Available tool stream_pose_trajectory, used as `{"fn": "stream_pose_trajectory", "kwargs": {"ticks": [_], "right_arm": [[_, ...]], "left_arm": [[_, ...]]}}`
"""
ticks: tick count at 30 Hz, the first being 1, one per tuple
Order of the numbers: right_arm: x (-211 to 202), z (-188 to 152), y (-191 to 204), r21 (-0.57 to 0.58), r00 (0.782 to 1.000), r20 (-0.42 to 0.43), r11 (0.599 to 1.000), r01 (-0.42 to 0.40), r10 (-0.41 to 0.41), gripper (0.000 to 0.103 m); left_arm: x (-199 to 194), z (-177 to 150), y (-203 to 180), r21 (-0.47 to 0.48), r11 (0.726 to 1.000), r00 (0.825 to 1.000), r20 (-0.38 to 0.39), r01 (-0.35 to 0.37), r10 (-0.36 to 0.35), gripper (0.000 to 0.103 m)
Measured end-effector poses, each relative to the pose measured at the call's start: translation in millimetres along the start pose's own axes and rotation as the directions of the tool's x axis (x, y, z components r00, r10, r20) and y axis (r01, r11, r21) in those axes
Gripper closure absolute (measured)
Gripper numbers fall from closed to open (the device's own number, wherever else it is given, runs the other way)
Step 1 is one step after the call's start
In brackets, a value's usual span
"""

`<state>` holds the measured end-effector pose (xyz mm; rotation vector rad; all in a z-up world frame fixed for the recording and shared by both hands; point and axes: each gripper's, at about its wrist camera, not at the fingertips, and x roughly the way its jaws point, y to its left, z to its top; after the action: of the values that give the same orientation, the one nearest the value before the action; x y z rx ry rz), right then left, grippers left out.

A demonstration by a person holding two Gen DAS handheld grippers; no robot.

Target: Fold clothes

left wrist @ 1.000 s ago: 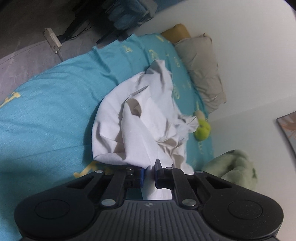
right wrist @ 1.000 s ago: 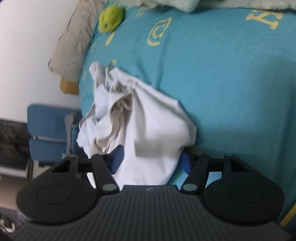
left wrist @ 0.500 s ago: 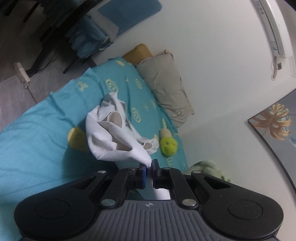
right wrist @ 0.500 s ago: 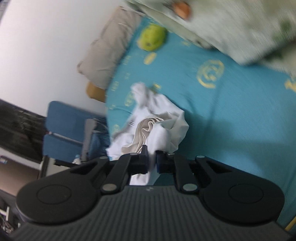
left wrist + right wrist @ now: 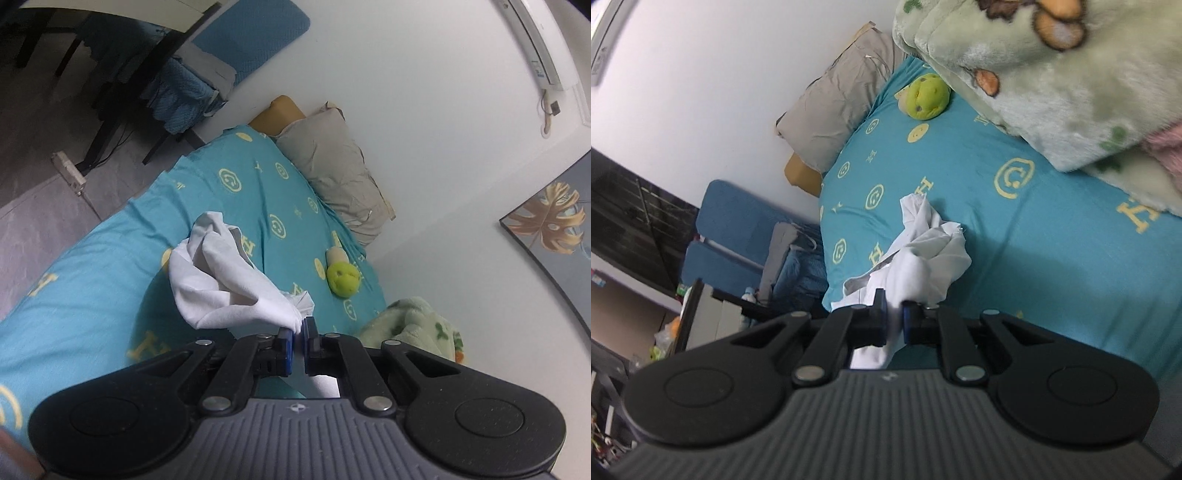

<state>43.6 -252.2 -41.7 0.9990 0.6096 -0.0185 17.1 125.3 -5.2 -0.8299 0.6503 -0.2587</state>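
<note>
A crumpled white garment (image 5: pixel 229 284) hangs bunched above the teal bed sheet (image 5: pixel 92 280). My left gripper (image 5: pixel 299 332) is shut on one edge of it, with cloth drawn taut from the jaws. In the right wrist view the same white garment (image 5: pixel 923 258) trails from my right gripper (image 5: pixel 894 314), which is shut on another part of it. Its far end rests on the teal sheet (image 5: pixel 1034 229). Both grippers hold it well above the bed.
A grey pillow (image 5: pixel 340 177) and an orange one lie at the head of the bed by the wall. A green plush toy (image 5: pixel 343 278) and a pale green fleece blanket (image 5: pixel 1034 74) lie on the bed. A blue chair (image 5: pixel 738 236) and a desk stand beside it.
My right gripper went from open around the garment to shut on it. Both grippers rose, lifting the garment off the bed so it hangs bunched between them.
</note>
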Motion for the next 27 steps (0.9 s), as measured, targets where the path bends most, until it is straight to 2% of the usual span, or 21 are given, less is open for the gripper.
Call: {"fn": "stream_pose_trajectory", "kwargs": {"ticks": [6,10,15,20,23,27], "right_arm": [[-52.0,-23.4,-7.7,-0.008,0.999,-0.003,0.999,-0.033,0.033,0.092],[-53.9,-23.5,-6.3,-0.019,1.000,-0.002,1.000,-0.015,0.015,0.092],[-9.2,2.8,2.9,0.016,1.000,-0.016,1.000,0.001,0.000,0.092],[56.4,26.5,12.7,0.002,0.999,-0.039,0.999,0.033,-0.033,0.092],[100.0,37.7,10.6,0.006,0.996,-0.066,0.999,0.054,-0.053,0.092],[151.2,46.1,-8.1,0.037,0.993,-0.104,0.998,0.060,-0.056,0.092]], "left_arm": [[-68.8,-33.4,-2.9,0.001,0.999,0.999,-0.015,-0.034,0.034,0.098],[-71.8,-38.7,-10.8,0.008,0.999,0.999,0.008,-0.045,0.045,0.098],[-20.1,-7.0,-17.2,-0.008,0.998,0.998,0.015,-0.063,0.063,0.097],[52.4,34.8,-19.9,0.026,0.993,0.993,0.010,-0.118,0.118,0.097],[97.6,53.4,-5.8,0.049,0.991,0.992,-0.003,-0.125,0.126,0.097],[148.1,62.7,30.4,0.049,0.994,0.995,-0.001,-0.096,0.096,0.097]]}}
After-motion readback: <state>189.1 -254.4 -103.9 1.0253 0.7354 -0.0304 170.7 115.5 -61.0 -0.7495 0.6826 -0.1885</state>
